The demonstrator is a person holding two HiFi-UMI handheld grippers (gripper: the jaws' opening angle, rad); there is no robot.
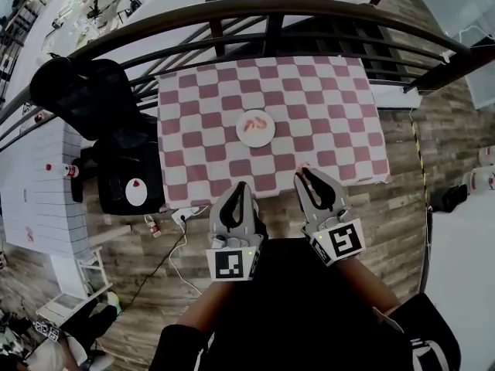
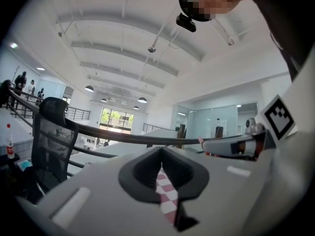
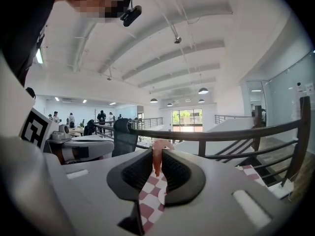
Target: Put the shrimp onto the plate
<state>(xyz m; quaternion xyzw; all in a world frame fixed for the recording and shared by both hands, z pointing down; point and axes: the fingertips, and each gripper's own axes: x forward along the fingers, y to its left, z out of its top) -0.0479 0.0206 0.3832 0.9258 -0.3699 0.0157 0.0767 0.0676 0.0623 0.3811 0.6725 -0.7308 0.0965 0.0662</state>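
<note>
A white plate [image 1: 242, 137] lies near the middle of the table with the red-and-white checked cloth [image 1: 332, 107], and orange shrimp [image 1: 256, 123] lie on it. Both grippers hover over the table's near edge, well short of the plate. My right gripper [image 1: 302, 173] [image 3: 157, 157] is shut on a pink shrimp [image 3: 157, 157], which stands upright between its fingertips. My left gripper [image 1: 240, 186] [image 2: 161, 154] is shut with nothing in it; only checked cloth shows through the slit below its tips.
A dark curved railing [image 1: 271, 8] runs behind the table. To the left are a black office chair [image 1: 89, 91] and a black stool [image 1: 128, 180]. A white table [image 1: 31, 192] with a small bottle [image 1: 70, 171] stands farther left. A power strip and cable [image 1: 182, 216] lie on the wooden floor.
</note>
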